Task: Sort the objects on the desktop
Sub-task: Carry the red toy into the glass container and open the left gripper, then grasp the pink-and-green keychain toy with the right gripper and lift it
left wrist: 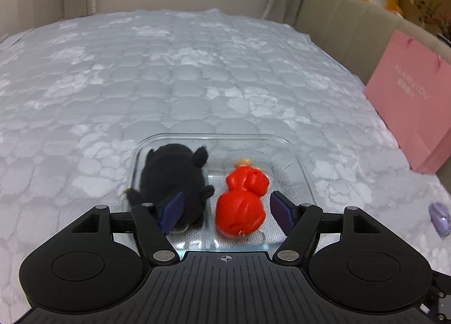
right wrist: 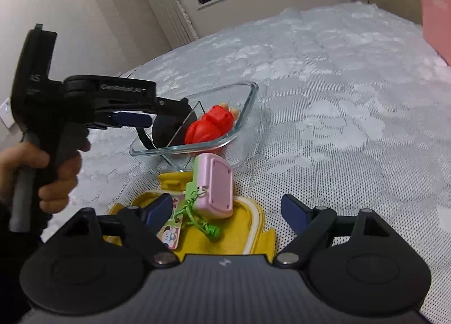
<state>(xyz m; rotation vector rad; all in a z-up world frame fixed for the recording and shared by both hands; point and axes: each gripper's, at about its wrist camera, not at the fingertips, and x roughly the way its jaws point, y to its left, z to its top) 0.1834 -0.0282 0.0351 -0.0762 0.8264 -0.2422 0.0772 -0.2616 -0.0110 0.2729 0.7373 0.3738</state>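
A clear glass dish (left wrist: 220, 136) with a divider lies on the white patterned cover. Its left compartment holds a black plush toy (left wrist: 172, 174) and its right one a red figure (left wrist: 242, 202). My left gripper (left wrist: 227, 211) hovers open above the dish's near end, with the red figure between its blue pads (left wrist: 173, 211) but untouched. In the right wrist view the dish (right wrist: 249, 104), the red figure (right wrist: 210, 125) and the left gripper (right wrist: 132, 118), held by a hand (right wrist: 57, 174), show at the left. My right gripper (right wrist: 227, 211) stands open over a pink box-shaped toy (right wrist: 215, 187) resting on a yellow lid (right wrist: 245, 236).
A pink paper bag (left wrist: 414, 109) stands at the right edge of the cover, against a beige padded board. A small purple object (left wrist: 439, 219) lies near it. A printed tag (right wrist: 169, 236) and a green cord with a bell (right wrist: 211, 232) hang from the pink toy.
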